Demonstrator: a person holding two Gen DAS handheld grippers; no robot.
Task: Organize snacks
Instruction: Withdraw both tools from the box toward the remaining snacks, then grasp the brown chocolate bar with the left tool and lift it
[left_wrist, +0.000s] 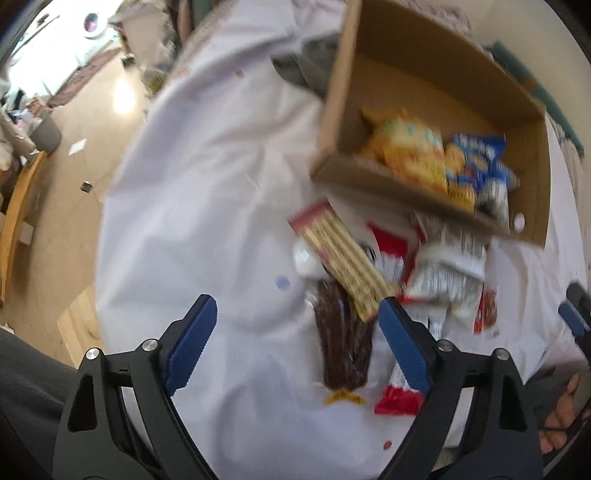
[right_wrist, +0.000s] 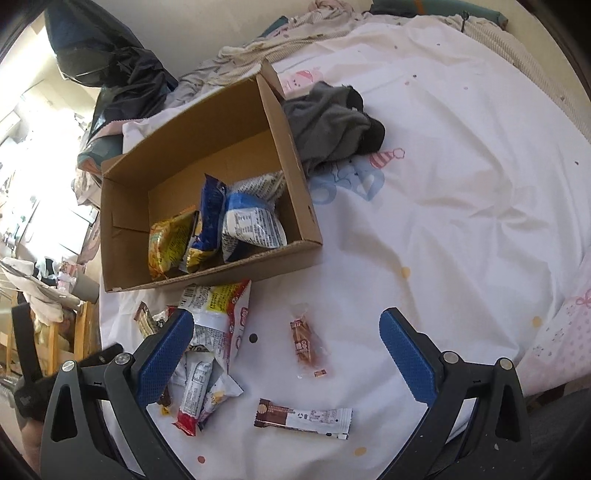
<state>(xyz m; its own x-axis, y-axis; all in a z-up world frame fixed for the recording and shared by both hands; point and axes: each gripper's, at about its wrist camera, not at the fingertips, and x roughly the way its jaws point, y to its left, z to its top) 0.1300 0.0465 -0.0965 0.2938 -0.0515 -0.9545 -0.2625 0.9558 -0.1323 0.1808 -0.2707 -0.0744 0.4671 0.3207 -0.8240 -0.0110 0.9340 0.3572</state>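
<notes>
Both the left tongs (left_wrist: 297, 308) and right tongs (right_wrist: 286, 321) hang released over loose snack packets (right_wrist: 218, 332) just before the brown cardboard box (right_wrist: 291, 155) on the white bedsheet (right_wrist: 461, 192).

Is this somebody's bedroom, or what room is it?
Probably a bedroom. The snacks and cardboard box sit on a bed covered in a white patterned sheet, with crumpled grey clothes beside the box.

Motion-blurred left view, sharp right view, blown-out daylight left, fisheye-curved edges
</notes>
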